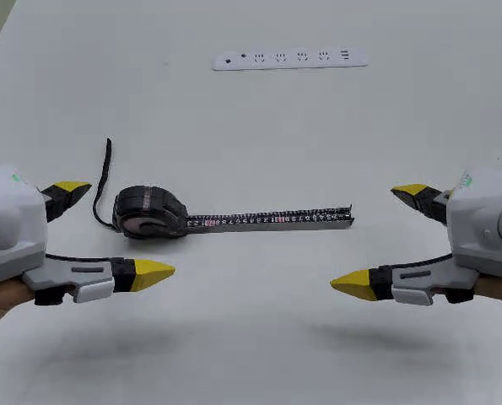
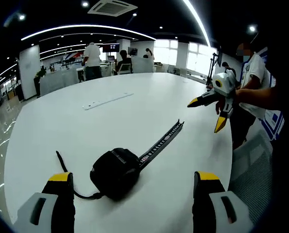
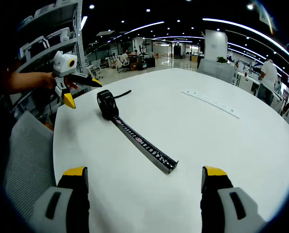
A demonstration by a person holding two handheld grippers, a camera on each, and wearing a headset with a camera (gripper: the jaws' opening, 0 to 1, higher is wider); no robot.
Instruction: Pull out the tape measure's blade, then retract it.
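A black tape measure (image 1: 149,212) lies on the white table, its blade (image 1: 272,219) drawn out to the right and resting flat. A black wrist strap (image 1: 104,181) trails behind the case. My left gripper (image 1: 122,229) hovers open just left of the case, yellow tips either side of it, touching nothing. My right gripper (image 1: 384,238) stands open a short way right of the blade's end hook (image 1: 349,214). In the left gripper view the case (image 2: 114,172) sits between the jaws, ahead of them. The blade tip (image 3: 168,165) lies ahead in the right gripper view.
A white power strip (image 1: 289,58) lies at the far side of the round white table (image 1: 251,337). In the gripper views an office with desks and people lies beyond the table edge.
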